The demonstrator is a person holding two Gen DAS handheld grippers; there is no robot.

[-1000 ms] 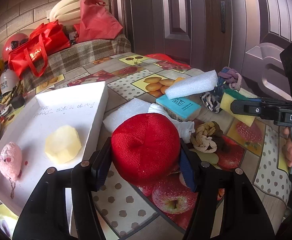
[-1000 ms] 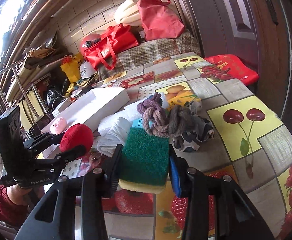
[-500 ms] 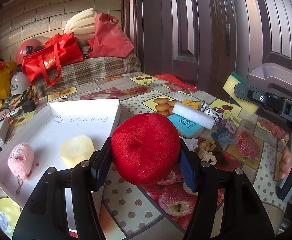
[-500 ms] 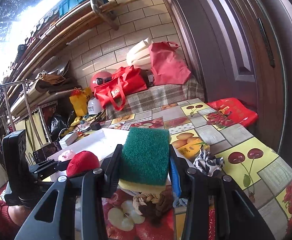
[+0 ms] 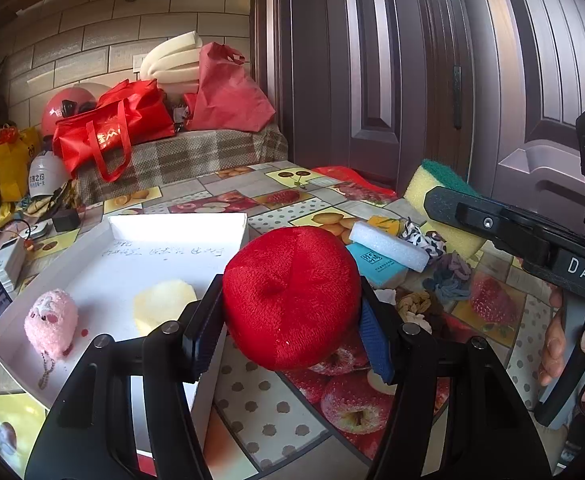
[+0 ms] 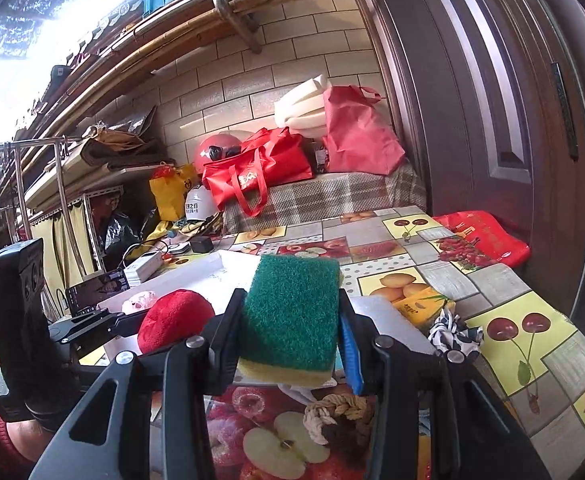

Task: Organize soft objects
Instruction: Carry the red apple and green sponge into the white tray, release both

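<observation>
Nearest in the left wrist view, the left gripper [image 5: 290, 320] pinches a round red plush ball [image 5: 292, 296] between its two pads; the ball bulges past both jaws, its pile short and fuzzy with a dimple facing the camera, and being near-spherical it shows no clear long axis. It hangs above the fruit-patterned oilcloth table [image 5: 268, 412], just beside the near right edge of a shallow white cardboard tray [image 5: 180, 240]. In the right wrist view, the right gripper [image 6: 290, 340] clamps a rectangular scouring sponge [image 6: 292, 312] by its long sides: coarse green scrub face turned up toward the camera, soft yellow foam layer beneath, long axis running straight away from the camera along the fingers. It too is held clear of the table.

On the tray floor lie a pale yellow faceted foam lump [image 5: 164, 304] and, nearer the left rim, a fluffy pink plush charm with a bead chain [image 5: 50, 324], well apart from each other. Right of the ball, on the cloth, sit a knotted beige-and-brown fabric tie [image 5: 412, 304], a grey-blue braided tie [image 5: 450, 276], a teal boxed sponge [image 5: 376, 264] with a white foam bar [image 5: 388, 246] resting across it, and a black-and-white patterned tie [image 5: 420, 238]. Beyond the table, a red tote bag [image 5: 108, 132] rests on a plaid-covered bench [image 5: 196, 156].
</observation>
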